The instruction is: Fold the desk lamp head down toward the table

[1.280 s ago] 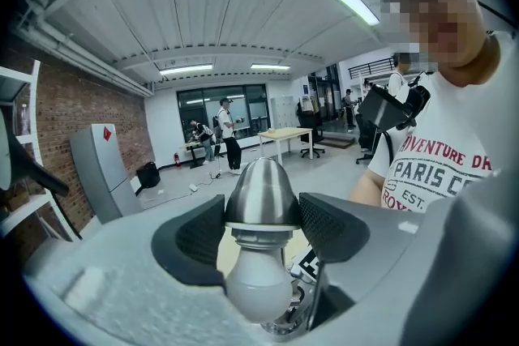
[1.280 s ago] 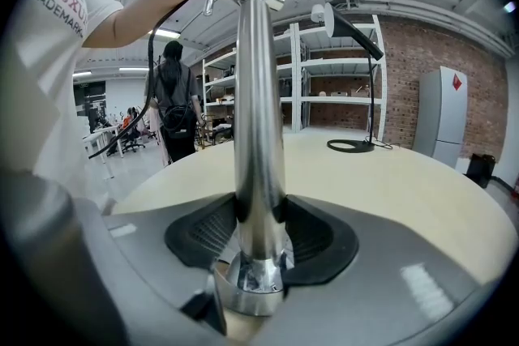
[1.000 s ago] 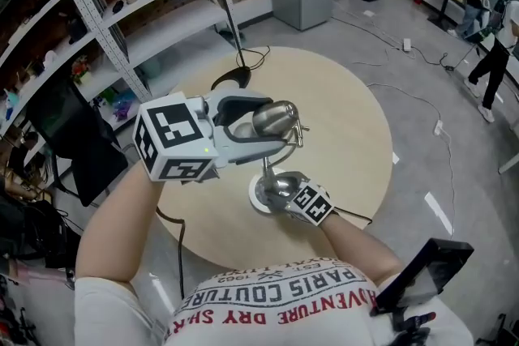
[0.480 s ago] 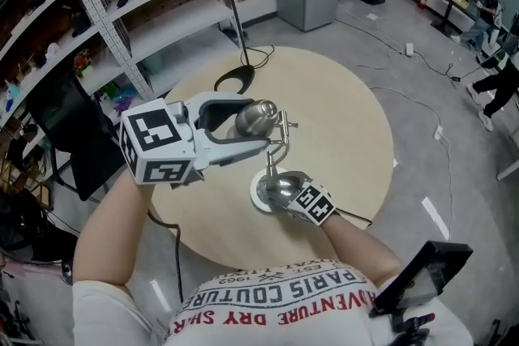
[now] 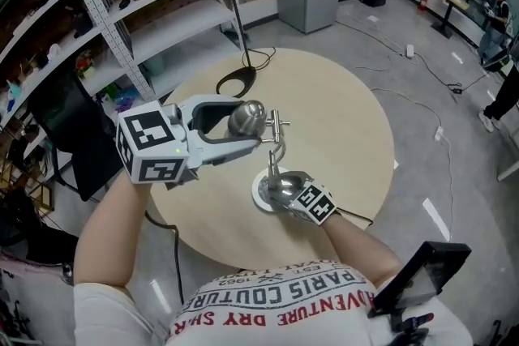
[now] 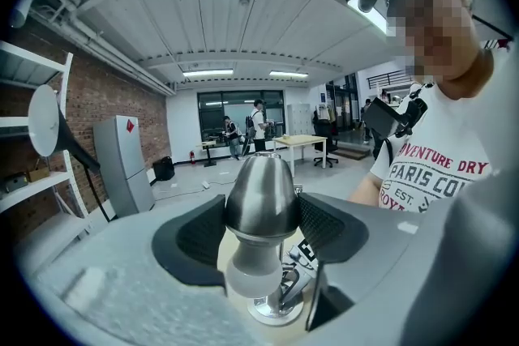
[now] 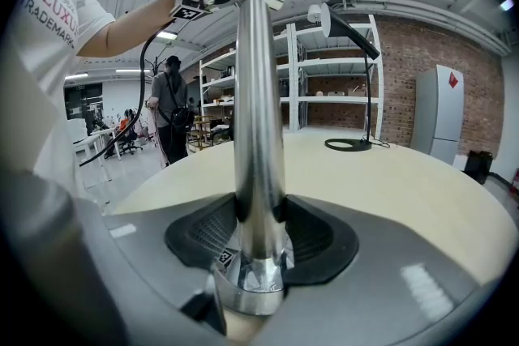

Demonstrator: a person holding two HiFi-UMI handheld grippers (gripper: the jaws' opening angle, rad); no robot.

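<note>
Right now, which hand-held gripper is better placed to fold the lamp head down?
Left. The left hand-held gripper is clamped on the lamp head; the right hand-held gripper grips the post just above the base, likely bracing it.

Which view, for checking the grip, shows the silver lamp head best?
Left gripper view: the lamp head sits large between the left tool's pads. Head view: small, from above. Right gripper view: barely, at top.
</note>
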